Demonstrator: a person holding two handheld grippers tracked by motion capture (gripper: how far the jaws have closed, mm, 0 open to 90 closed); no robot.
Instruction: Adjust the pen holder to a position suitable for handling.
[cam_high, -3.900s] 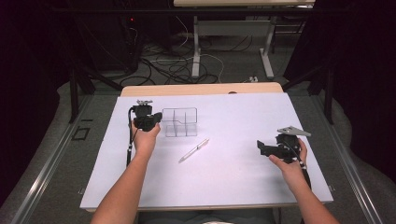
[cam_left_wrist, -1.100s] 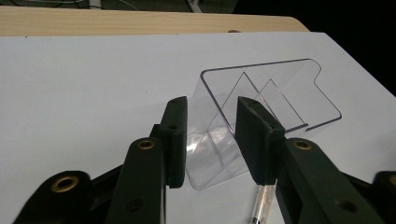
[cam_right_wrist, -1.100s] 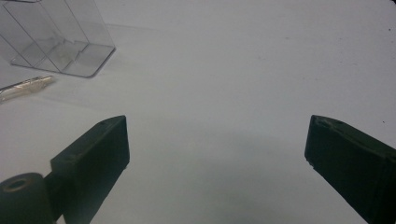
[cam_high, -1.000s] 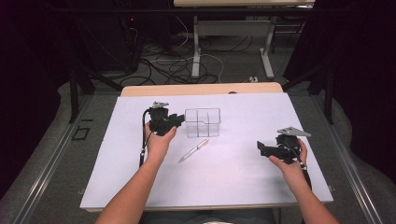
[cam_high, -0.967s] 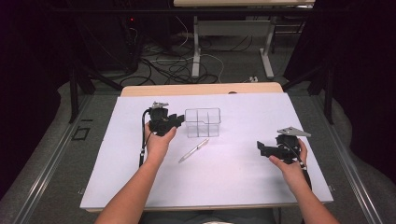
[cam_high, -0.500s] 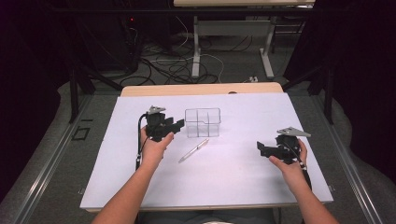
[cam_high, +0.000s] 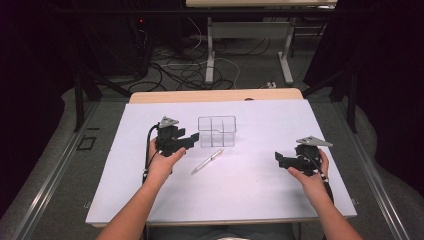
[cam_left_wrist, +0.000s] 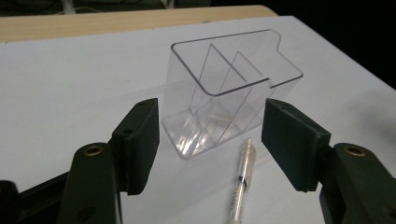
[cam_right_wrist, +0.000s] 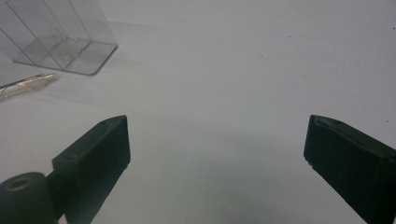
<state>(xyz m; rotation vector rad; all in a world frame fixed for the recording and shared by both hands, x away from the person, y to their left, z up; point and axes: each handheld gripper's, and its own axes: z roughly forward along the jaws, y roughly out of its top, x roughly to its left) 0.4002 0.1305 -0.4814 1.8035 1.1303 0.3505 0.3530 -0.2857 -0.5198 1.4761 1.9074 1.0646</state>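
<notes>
The left gripper has just been opening its jaws. They stand apart with nothing held. The clear plastic box stands upright on the white surface, just past the jaws. The pen lies beside the box. The right gripper is wide apart and holds nothing.

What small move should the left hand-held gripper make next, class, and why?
Probably lower the left hand-held gripper onto the pen. Its jaws have just been opening, nothing is between them, and the pen lies loose on the table beside the clear organizer.
</notes>
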